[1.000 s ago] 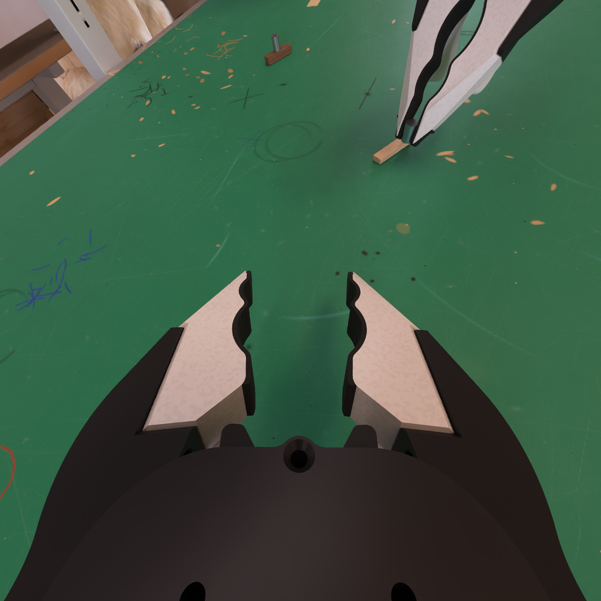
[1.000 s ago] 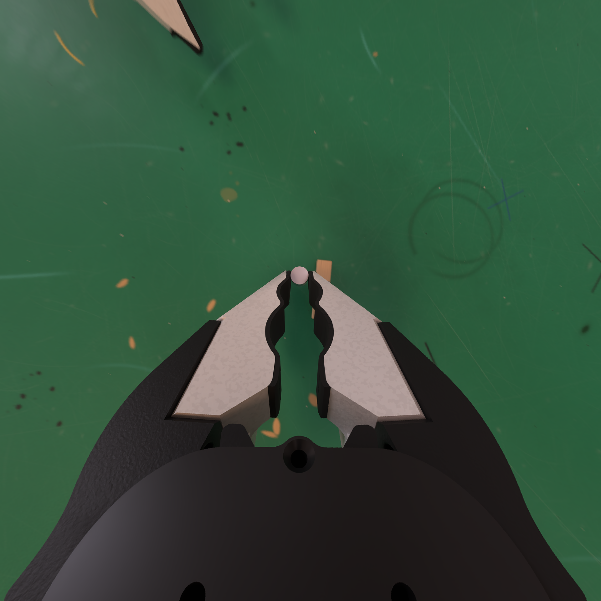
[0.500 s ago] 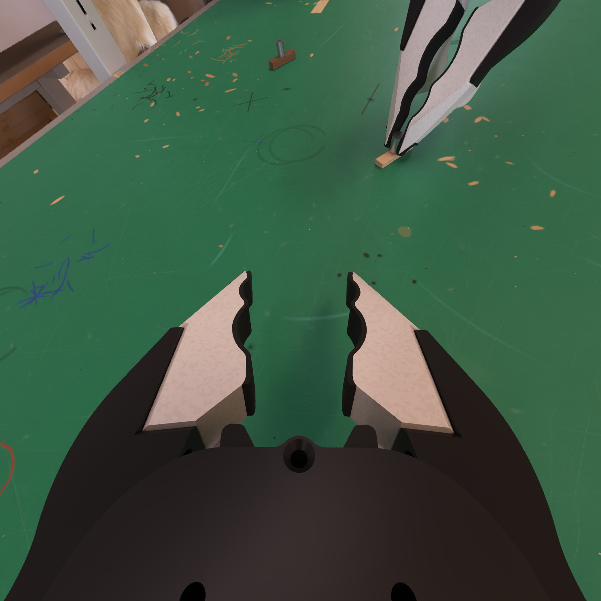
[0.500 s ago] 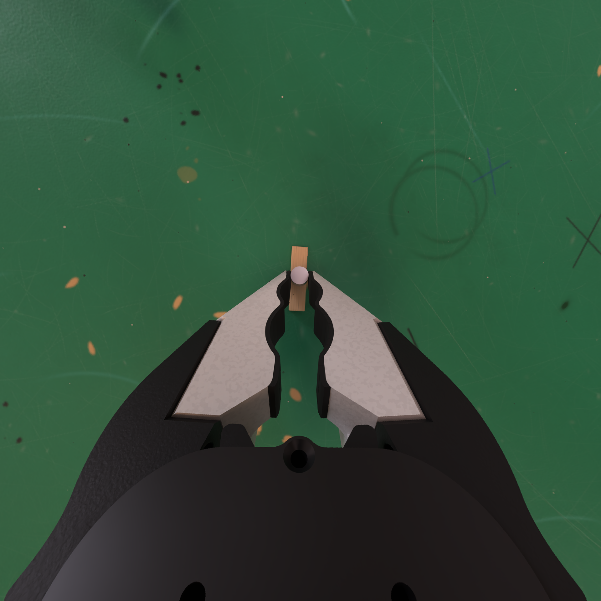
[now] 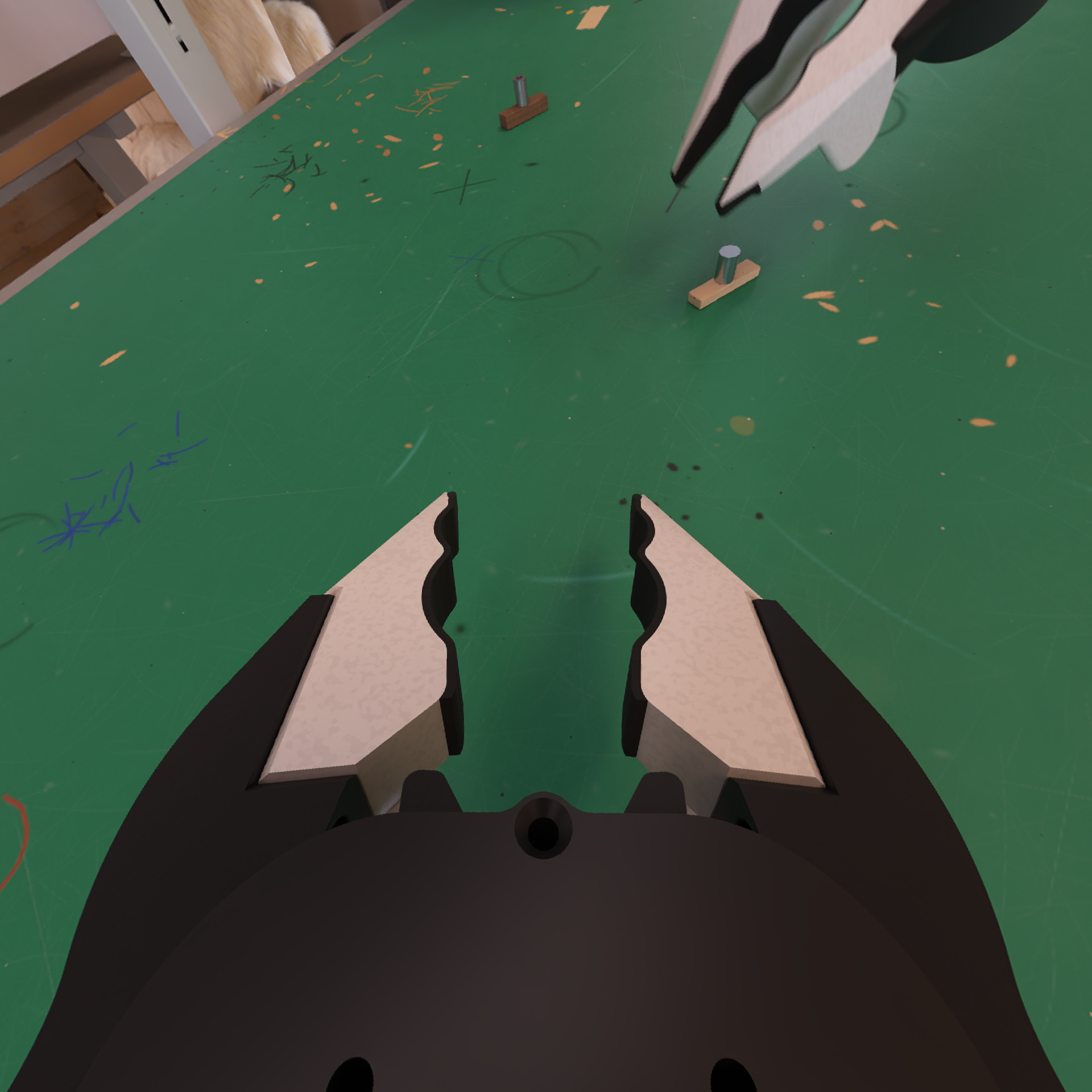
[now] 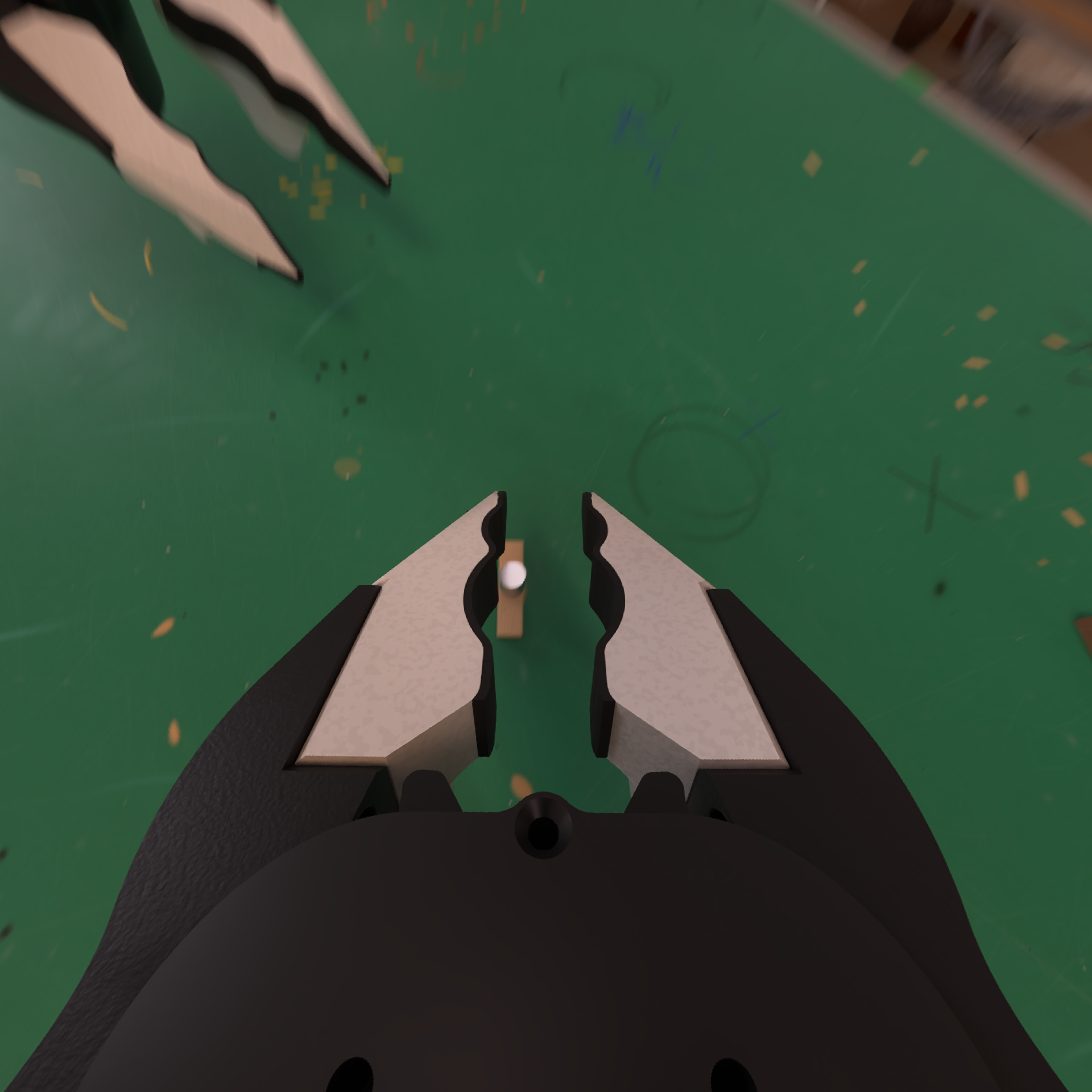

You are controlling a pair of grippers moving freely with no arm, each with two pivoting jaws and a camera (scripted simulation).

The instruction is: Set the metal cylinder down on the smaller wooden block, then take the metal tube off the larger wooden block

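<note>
The metal cylinder (image 5: 727, 263) stands upright on the smaller, light wooden block (image 5: 722, 287) on the green table. My right gripper (image 5: 697, 192) hangs open and empty above and behind it. In the right wrist view the right gripper (image 6: 543, 493) is open, with the cylinder (image 6: 512, 573) and the block (image 6: 509, 614) below, between the fingers and near the left one. The metal tube (image 5: 520, 90) stands on the larger, dark wooden block (image 5: 523, 112) far back. My left gripper (image 5: 542, 495) is open and empty, low over the table.
The table edge (image 5: 177, 171) runs along the far left, with shelving beyond it. Wood chips (image 5: 827, 298), pen marks and a drawn circle (image 5: 540, 263) lie on the mat. The left gripper (image 6: 331, 224) shows at the upper left of the right wrist view.
My right gripper has opened, let go of the cylinder on the smaller block, and risen away from it. My left gripper has stayed open and almost still.
</note>
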